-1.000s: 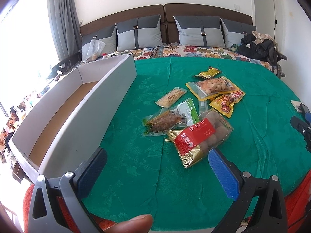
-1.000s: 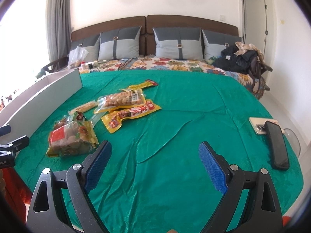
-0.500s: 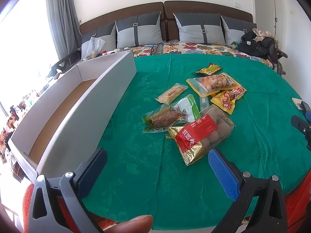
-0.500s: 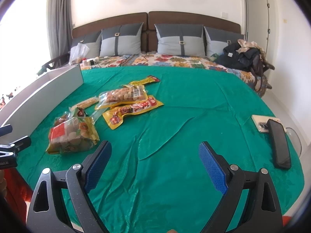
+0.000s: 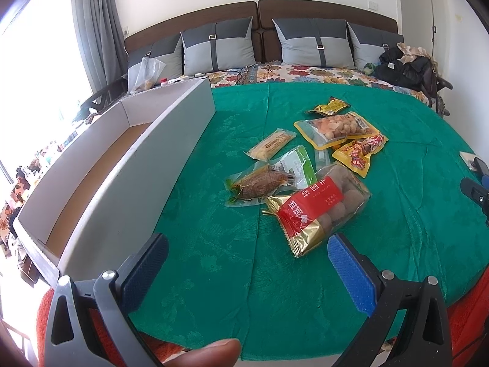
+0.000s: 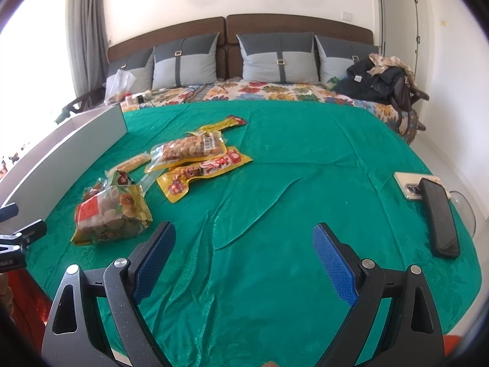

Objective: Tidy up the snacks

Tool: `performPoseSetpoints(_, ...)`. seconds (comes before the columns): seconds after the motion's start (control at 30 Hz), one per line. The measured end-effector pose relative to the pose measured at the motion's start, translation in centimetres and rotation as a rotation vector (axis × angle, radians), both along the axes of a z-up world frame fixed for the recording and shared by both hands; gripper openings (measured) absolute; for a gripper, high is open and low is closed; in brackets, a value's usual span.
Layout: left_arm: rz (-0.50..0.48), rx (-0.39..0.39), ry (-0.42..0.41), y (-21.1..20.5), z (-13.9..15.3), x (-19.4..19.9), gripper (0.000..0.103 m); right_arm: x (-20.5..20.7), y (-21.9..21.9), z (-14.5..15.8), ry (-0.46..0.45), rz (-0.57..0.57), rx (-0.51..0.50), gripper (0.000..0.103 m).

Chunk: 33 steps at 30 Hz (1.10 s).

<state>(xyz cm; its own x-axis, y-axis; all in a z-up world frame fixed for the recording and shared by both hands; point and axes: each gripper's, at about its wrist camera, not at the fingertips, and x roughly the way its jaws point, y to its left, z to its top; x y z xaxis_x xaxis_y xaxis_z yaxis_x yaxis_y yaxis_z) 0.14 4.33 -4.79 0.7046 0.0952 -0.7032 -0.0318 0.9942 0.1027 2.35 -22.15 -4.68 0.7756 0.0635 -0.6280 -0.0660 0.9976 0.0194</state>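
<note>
Snack pile (image 5: 308,165) lies mid green bedspread (image 5: 397,214), just right of long white cardboard box (image 5: 128,183). Red-and-gold bag (image 5: 314,211) nearest, overlapping clear pack with brown snack (image 5: 259,182); yellow packs (image 5: 359,151) farther from box. Left gripper (image 5: 247,263) spread wide, empty, hovering beside box wall, short of red-and-gold bag. Right gripper (image 6: 243,252) spread wide, empty, over bare bedspread well right of pile. Two phones (image 6: 434,205) at bedspread edge farthest from box.

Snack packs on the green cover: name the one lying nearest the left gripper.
The red-and-gold pack of round cakes, just ahead of the open left gripper; every other pack lies farther up the bed.
</note>
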Motion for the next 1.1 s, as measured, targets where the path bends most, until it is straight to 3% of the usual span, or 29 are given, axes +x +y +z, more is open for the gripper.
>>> performPoseSetpoints(0.4,0.022,-0.022,0.052,1.3,-1.5,0.5,0.103,0.2,0.3,-0.2,0.024,-0.008,-0.023,0.093)
performPoseSetpoints(0.73,0.062,-0.019,0.179,2.5,-5.2,2.1,0.103,0.5,0.5,-0.8,0.059,-0.004,-0.043,0.093)
performPoseSetpoints(0.87,0.075,0.004,0.213,2.8,-6.6,3.2,0.103,0.5,1.0,-1.4,0.083,0.018,-0.061,0.093)
performPoseSetpoints(1.1,0.078,-0.022,0.24,4.1,-7.8,3.5,0.103,0.7,2.5,-2.7,0.137,0.086,-0.085,0.093)
